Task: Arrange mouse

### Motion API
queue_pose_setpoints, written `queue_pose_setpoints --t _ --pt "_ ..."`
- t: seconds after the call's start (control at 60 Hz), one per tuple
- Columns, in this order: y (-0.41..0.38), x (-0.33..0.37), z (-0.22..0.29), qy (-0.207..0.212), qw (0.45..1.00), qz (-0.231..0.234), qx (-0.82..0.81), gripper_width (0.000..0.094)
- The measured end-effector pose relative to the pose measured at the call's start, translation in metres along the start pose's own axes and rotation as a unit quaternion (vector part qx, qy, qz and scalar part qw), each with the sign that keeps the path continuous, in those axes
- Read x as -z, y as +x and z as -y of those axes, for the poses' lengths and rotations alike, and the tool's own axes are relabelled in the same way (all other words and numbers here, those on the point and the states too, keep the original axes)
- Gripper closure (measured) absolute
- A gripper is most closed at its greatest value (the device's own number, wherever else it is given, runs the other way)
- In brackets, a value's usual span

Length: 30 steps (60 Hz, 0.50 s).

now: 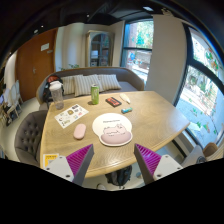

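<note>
One wooden table (150, 115) with rounded corners fills the middle of a bright room, its near edge just ahead of the gripper (109, 160), whose two fingers stand well apart with nothing between them; a magenta pad (79, 160) shows on the inner face of the left finger and another on the right. Most of the tabletop on the right side of the table lies bare, out to the rounded far-right corner, and the strip along the near edge is bare too. Large windows (205, 75) run along the wall to the right of the table, with greenery outside. Beyond the table's far-left corner sits a grey sofa (85, 83) with pale cushions, and a wooden door (38, 58) stands further left of the table. A dark padded chair (28, 132) is drawn up at the table's left side. On the table near its middle lies a round white mat (110, 123); a pink mouse pad (116, 138) lies across the mat's near side, toward the near edge. An open magazine (70, 115) rests on the table's left part, and a pinkish mouse (80, 131) lies just beside it, closer to the near-left edge, apart from the mouse pad. A green bottle (95, 94) stands upright near the far edge; whether it holds anything cannot be told. A dark, flat book (113, 101) lies to its right on the far half of the table.
</note>
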<state>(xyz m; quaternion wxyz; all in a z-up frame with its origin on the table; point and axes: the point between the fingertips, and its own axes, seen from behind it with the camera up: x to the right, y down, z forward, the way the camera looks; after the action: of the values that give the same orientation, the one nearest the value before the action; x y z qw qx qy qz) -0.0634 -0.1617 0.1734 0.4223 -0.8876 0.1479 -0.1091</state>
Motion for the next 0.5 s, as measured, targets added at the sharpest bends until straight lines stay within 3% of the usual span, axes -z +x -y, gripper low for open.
queue_pose_setpoints --t 0.3,0.5 --pt "0.018 -0.028 -0.013 -0.017 0.999 0.029 0.015 0.0088" --pt "-0.031 -0.065 -0.023 -0.009 0.989 0.129 0.074 0.0097"
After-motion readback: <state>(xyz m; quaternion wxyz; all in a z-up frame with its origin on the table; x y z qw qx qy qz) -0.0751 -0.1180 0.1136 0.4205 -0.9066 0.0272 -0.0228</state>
